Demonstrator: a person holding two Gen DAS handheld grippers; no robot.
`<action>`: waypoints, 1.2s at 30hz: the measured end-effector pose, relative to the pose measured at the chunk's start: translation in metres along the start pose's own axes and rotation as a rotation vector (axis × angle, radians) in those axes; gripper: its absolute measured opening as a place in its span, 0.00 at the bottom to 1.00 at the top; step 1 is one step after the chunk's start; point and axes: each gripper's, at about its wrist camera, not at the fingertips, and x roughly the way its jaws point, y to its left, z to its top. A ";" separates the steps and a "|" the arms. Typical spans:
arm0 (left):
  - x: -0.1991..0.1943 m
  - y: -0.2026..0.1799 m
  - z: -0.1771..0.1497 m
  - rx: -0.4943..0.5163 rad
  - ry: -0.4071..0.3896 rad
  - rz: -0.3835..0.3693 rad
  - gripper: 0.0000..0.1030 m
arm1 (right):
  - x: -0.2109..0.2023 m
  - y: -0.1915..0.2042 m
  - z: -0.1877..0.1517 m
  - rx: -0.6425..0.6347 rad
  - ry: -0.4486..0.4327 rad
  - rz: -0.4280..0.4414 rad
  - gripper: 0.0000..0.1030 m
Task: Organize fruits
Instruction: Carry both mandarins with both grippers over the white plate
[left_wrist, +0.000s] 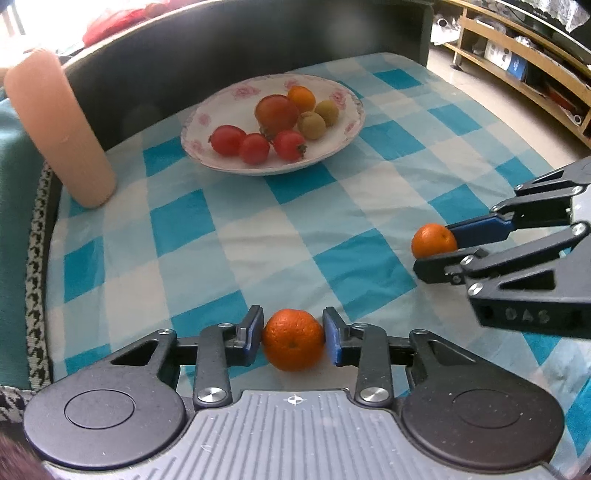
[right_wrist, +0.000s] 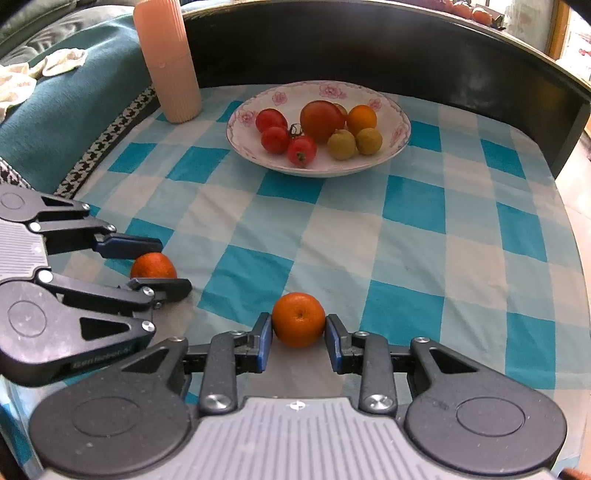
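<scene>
Blue-and-white checked tablecloth (left_wrist: 258, 240) covering the table; dark curved backrest (right_wrist: 369, 48) standing behind; wooden shelving (left_wrist: 517, 55) lining the pale floor (left_wrist: 480, 92); daylight glaring top left.

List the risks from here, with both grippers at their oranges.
1. The left gripper pinches its orange only at the sides; the round fruit may slip on lifting.
2. The right gripper has its orange at the fingertips; contact looks shallow, so it may roll off across the cloth.
3. The plate is already crowded with fruit; a dropped orange might knock some out.
</scene>
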 end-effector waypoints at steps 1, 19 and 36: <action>-0.001 0.001 0.000 -0.003 -0.002 0.000 0.42 | -0.002 -0.001 0.001 0.004 -0.008 0.004 0.44; -0.021 0.014 0.041 -0.049 -0.117 0.030 0.42 | -0.028 -0.012 0.034 0.066 -0.121 0.015 0.44; -0.007 0.022 0.089 -0.058 -0.167 0.059 0.42 | -0.024 -0.025 0.082 0.083 -0.196 0.010 0.44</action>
